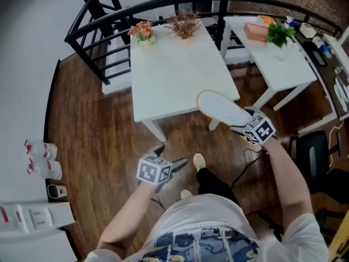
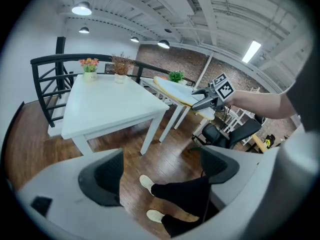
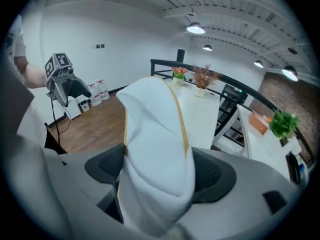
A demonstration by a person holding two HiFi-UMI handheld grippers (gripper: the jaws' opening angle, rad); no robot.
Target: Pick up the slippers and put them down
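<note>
We had one slipper [image 1: 221, 109] lifted. Our right gripper [image 1: 244, 126] was clamped on one end of it and held it over the near right corner of the white table [image 1: 174, 75]. Setting it down was left to do, and no view showed a second slipper. Our left gripper [image 2: 160, 171] carried nothing, its jaws wide apart above the wooden floor [image 2: 165, 139]. Only the right gripper view showed both pads [image 3: 107, 166] pinching the slipper's sides; only the head view placed it against the table's corner.

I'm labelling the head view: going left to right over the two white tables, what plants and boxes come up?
pink flowers → dried plant → orange box → green plant
</note>
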